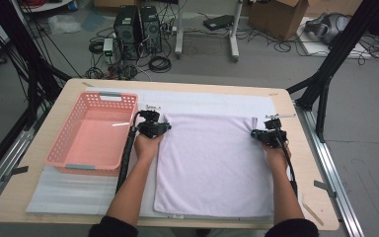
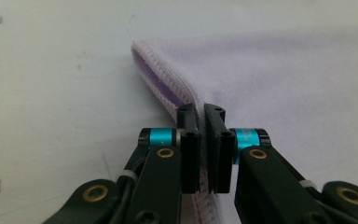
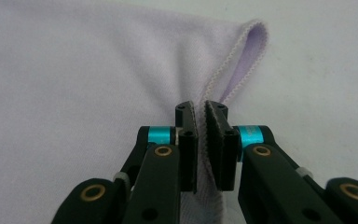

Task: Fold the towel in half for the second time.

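- Two handheld grippers at work on one pale lilac towel (image 1: 212, 163), which lies flat on a white mat (image 1: 69, 192) covering the wooden table (image 1: 29, 197).
- Left gripper (image 1: 164, 127) sits at the towel's far left corner; in the left gripper view its jaws are pressed together on the stitched hem, pinching the towel (image 2: 279, 79) edge between the pads.
- That corner is lifted and curled, showing a deeper purple underside.
- Right gripper (image 1: 259, 134) sits at the towel's far right corner; in the right gripper view its jaws are clamped on the towel (image 3: 88, 84) hem, cloth visible between the pads.
- Right corner likewise stands up off the mat in a small fold.
- Both forearms enter from the near edge, one along each side of the towel.
- Pink plastic basket (image 1: 63, 153) stands on the table's left side, just beside the left gripper, apart from the towel.
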The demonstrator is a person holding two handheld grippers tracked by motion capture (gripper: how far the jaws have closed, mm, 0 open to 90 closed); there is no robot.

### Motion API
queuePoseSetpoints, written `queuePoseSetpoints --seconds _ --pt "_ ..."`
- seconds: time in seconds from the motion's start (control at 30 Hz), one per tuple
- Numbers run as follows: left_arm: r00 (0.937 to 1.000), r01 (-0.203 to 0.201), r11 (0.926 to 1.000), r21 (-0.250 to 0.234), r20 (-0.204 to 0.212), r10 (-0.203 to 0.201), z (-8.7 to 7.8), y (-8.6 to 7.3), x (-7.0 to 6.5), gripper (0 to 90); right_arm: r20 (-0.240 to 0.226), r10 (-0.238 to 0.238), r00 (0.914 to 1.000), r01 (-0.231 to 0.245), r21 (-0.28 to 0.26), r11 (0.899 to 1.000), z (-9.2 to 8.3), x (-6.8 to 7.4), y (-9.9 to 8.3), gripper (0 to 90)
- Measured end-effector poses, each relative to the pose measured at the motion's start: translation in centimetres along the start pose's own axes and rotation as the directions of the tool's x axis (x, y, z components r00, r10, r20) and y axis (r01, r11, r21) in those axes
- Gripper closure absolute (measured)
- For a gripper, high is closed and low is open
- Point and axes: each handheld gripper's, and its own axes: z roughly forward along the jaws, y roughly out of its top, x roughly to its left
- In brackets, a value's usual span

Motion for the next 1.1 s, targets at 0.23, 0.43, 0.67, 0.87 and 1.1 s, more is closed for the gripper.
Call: queuePoseSetpoints --seconds 0.23,0.43,0.67,0.87,1.1 --pt "0.9988 -0.025 0.9979 -0.059 0.041 0.027 -2.0 0.6 -0.9 85.1 -0.028 -0.039 0.9988 0.036 -0.096 0.995 -2.5 0.6 0.6 83.0" --pt "0.9951 -0.044 0.9935 -0.105 0.084 0.053 -4.1 -0.1 -1.7 85.0 -0.055 -0.082 0.9951 0.073 -0.150 0.986 -5.2 1.5 0.0 82.8" --pt "0.9882 -0.076 0.9875 -0.138 0.122 0.093 -6.9 -2.3 -2.6 85.0 -0.085 -0.084 0.9929 0.069 -0.171 0.983 -7.6 1.8 -2.7 82.6" --pt "0.9759 -0.117 0.9831 -0.141 0.168 0.140 -8.9 -4.0 -3.4 84.9 -0.106 -0.113 0.9880 0.093 -0.175 0.980 -9.1 2.4 -4.9 82.4" --pt "0.9626 -0.165 0.9788 -0.121 0.196 0.187 -10.8 -5.9 -3.8 84.8 -0.119 -0.140 0.9830 0.123 -0.138 0.983 -10.4 3.0 -7.0 82.4"
